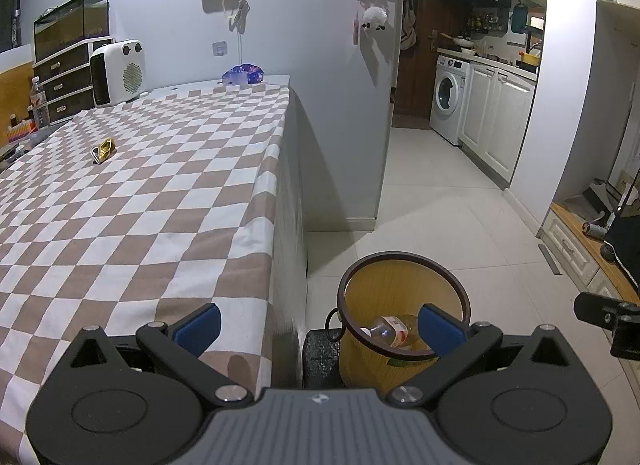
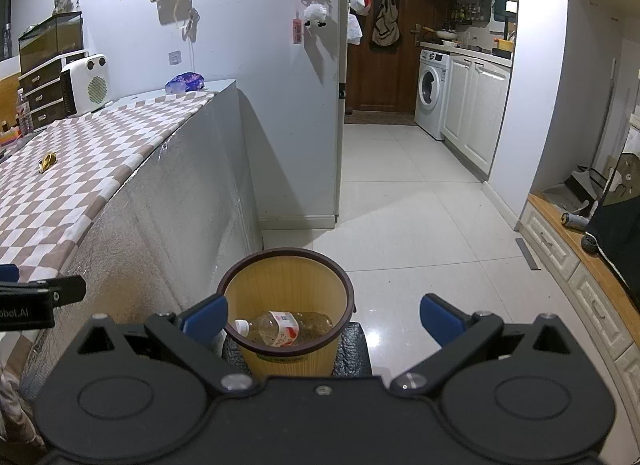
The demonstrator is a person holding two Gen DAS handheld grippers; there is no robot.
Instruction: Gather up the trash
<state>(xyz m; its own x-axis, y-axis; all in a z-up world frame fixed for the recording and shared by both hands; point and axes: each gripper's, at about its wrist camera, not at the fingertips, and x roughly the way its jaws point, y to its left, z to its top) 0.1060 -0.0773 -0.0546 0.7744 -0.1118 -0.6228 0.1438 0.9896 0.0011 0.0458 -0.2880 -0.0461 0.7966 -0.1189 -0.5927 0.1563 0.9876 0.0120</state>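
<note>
My left claw (image 1: pixel 318 329) and right claw (image 2: pixel 324 315) both gape wide, gripping nothing. At lower centre, the plastic bottle (image 2: pixel 288 327) lies inside the yellow bin (image 2: pixel 286 265); a gold wrapper (image 1: pixel 103 149) sits on the checkered tablecloth (image 1: pixel 160 193), left.

The desk (image 1: pixel 120 201) is covered by a cloth in a tan-and-white checker pattern; its side panel is plain grey. A small crumpled gold foil wrapper (image 1: pixel 104 149) lies on the cloth. The round plastic wastebasket (image 2: pixel 286 285) is yellow with fine vertical ribbing and a dark brown rim. Inside it, a clear plastic bottle (image 2: pixel 280 328) shows a white cap and a red-and-white label. The left gripper (image 1: pixel 320 329) and right gripper (image 2: pixel 324 319) are black with blue finger pads. The electric heater (image 1: pixel 116 73) is white. The floor tiles (image 2: pixel 400 205) are white. The washing machine (image 2: pixel 430 93) is white, and the door behind it dark brown.
</note>
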